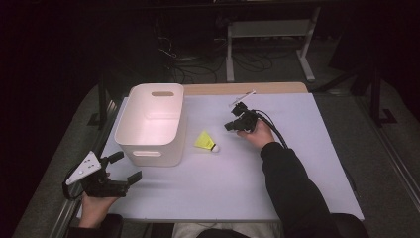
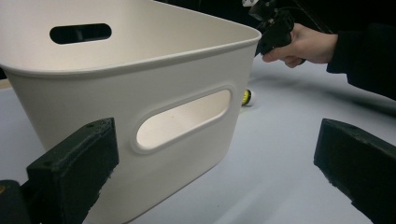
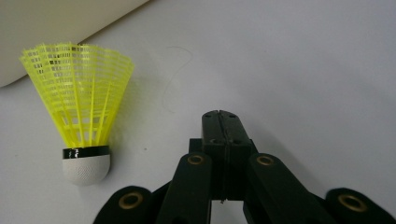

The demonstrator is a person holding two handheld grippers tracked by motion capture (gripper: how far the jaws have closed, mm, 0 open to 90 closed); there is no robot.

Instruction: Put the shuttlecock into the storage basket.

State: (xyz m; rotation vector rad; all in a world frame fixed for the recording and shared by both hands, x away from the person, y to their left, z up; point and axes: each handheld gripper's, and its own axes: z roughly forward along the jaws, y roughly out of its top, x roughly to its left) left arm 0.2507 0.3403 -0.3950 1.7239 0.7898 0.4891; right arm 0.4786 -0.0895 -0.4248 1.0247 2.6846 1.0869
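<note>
On the tabletop (image 1: pixel 277 163), just beside the white bin (image 1: pixel 153 124), a yellow shuttlecock (image 1: pixel 206 141) lies on its side, its white cork tip pointing toward the person. The right hand-held gripper (image 1: pixel 241 121) hovers near it, to its right and slightly farther back, jaws pressed fully together and holding nothing. In the right gripper view the shuttlecock (image 3: pixel 81 116) sits left of the closed jaws, apart from them. The likely trouble: shut jaws cannot take it, and a sideways nudge could roll the light thing against the bin wall; a hard pinch could crush its mesh skirt. The left hand-held gripper (image 1: pixel 121 171) waits wide open and empty, facing the bin's near wall.
</note>
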